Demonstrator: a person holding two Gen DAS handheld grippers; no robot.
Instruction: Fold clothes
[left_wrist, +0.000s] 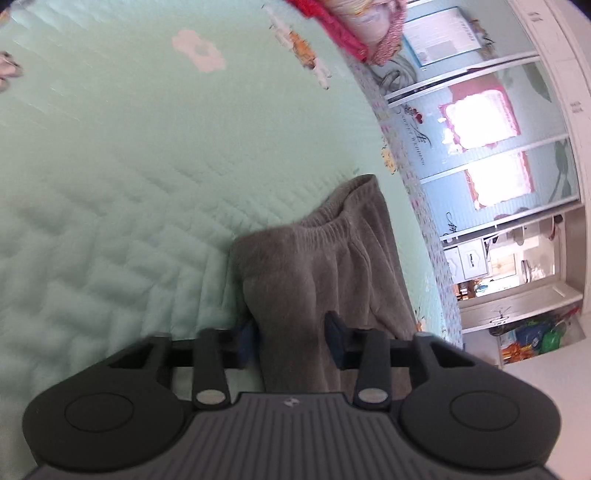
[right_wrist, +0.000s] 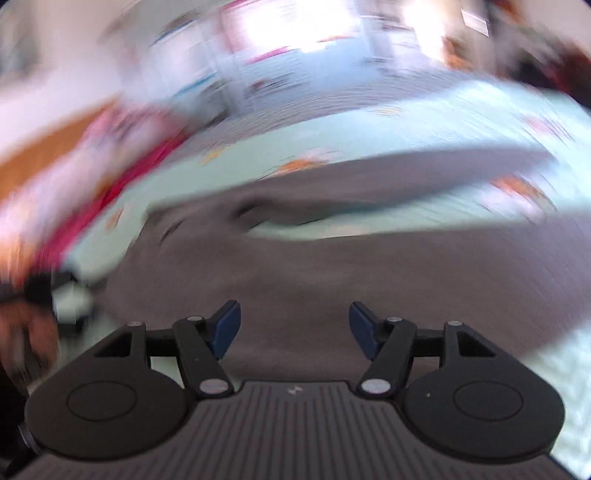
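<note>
Grey sweatpants (left_wrist: 325, 251) with an elastic waistband lie bunched on a mint-green quilted bed (left_wrist: 110, 166). In the left wrist view a thick fold of them runs between the blue pads (left_wrist: 336, 332) of my left gripper (left_wrist: 290, 336), which is shut on it. The right wrist view is heavily blurred. There my right gripper (right_wrist: 294, 328) stands open just above a wide stretch of the same grey sweatpants (right_wrist: 332, 266), with its blue pads (right_wrist: 225, 326) well apart and nothing pinched between them.
Red and pink bedding (left_wrist: 332, 26) is piled at the far end of the bed. Beyond the bed's edge stand mirrored wardrobe doors (left_wrist: 498, 147) and a shelf nook (left_wrist: 517, 258). In the right wrist view, a blurred pink-red mass (right_wrist: 110, 177) lies at the left.
</note>
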